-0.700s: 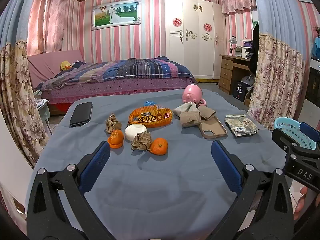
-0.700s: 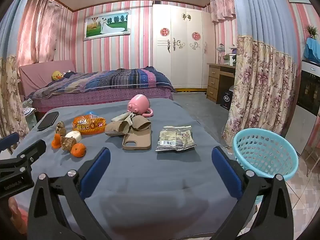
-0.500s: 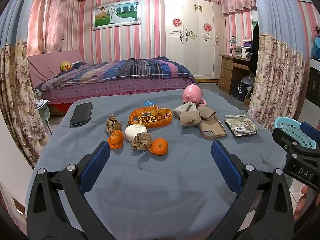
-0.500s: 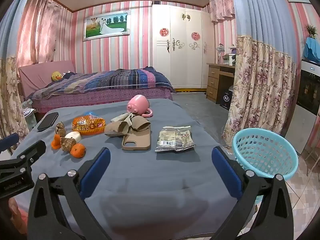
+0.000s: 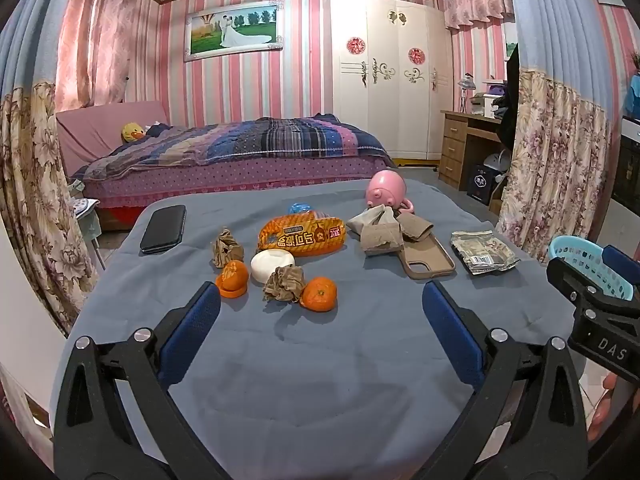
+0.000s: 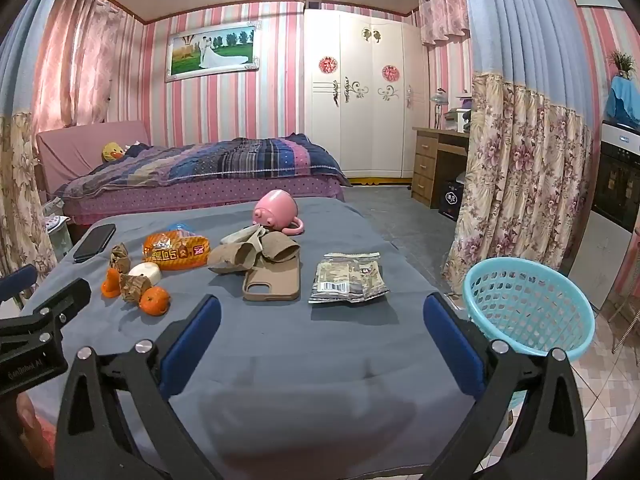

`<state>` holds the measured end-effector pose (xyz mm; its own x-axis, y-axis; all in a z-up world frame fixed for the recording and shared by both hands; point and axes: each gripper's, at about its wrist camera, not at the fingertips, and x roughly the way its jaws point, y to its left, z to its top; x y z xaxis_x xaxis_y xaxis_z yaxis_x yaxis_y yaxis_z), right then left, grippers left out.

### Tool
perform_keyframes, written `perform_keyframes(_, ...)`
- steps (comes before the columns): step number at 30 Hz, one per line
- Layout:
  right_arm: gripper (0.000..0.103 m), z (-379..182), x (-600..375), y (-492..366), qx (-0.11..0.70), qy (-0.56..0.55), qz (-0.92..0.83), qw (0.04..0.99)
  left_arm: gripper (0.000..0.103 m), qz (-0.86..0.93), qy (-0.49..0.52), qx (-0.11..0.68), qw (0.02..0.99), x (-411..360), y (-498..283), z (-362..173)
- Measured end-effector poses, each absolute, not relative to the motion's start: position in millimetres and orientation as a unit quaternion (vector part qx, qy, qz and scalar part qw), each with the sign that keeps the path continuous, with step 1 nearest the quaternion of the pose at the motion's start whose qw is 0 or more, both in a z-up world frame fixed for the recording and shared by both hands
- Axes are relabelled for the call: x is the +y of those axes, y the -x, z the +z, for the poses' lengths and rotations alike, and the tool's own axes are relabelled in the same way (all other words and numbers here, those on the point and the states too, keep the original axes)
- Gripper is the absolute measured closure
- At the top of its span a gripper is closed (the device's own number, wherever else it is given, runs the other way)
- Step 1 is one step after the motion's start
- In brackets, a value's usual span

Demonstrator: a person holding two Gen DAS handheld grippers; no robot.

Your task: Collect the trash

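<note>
While both grippers point(image 5: 320, 312) point(image 6: 320, 316) gape empty, crumpled, seemingly paper wads point(image 5: 285, 283) dot the cloth-covered table point(image 5: 320, 380).

A: Where is there room on the table point(image 5: 320, 380)?

B: The near half, from 4 to 8 o'clock, is bare cloth.

A: And at 12?

B: Crowded. 2 oranges point(image 5: 319, 293) flank a crumpled paper ball point(image 5: 285, 283), touching it, with the white soap point(image 5: 272, 264) and orange snack bag point(image 5: 303, 236) close behind.

A: Toward 1 o'clock?

B: A gap separates that cluster from the phone case point(image 5: 426, 257), and a narrower lane runs between the case and the foil packet point(image 6: 347, 282).

A: The basket point(image 6: 528, 312)?

B: At 3 o'clock off the table edge, mouth unobstructed.
</note>
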<state>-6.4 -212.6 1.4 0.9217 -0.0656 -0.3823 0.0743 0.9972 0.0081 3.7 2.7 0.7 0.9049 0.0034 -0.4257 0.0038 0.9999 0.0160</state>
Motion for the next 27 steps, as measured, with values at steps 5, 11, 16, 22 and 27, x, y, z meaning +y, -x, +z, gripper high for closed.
perform_keyframes(5,0.004,1.4,-212.6,6.3,0.194,-0.010,-0.036,0.980,0.005,0.000,-0.007,0.218,0.976,3.8,-4.4,1.5)
perform_keyframes(11,0.004,1.2,-212.6,6.4,0.194,-0.010,-0.037,0.980,0.005,0.000,-0.006,0.218,0.976,1.6,-4.7,0.4)
perform_keyframes(16,0.004,0.8,-213.0,6.1,0.194,-0.009,-0.037,0.980,0.005,0.000,-0.006,0.217,0.976,2.0,-5.0,0.4)
perform_keyframes(22,0.004,0.6,-215.6,5.8,0.195,-0.010,-0.037,0.980,0.005,0.000,-0.006,0.217,0.976,2.0,-5.0,0.1)
perform_keyframes(27,0.004,0.7,-215.0,5.7,0.195,-0.010,-0.037,0.980,0.005,0.000,-0.006,0.217,0.976,1.9,-4.9,-0.2)
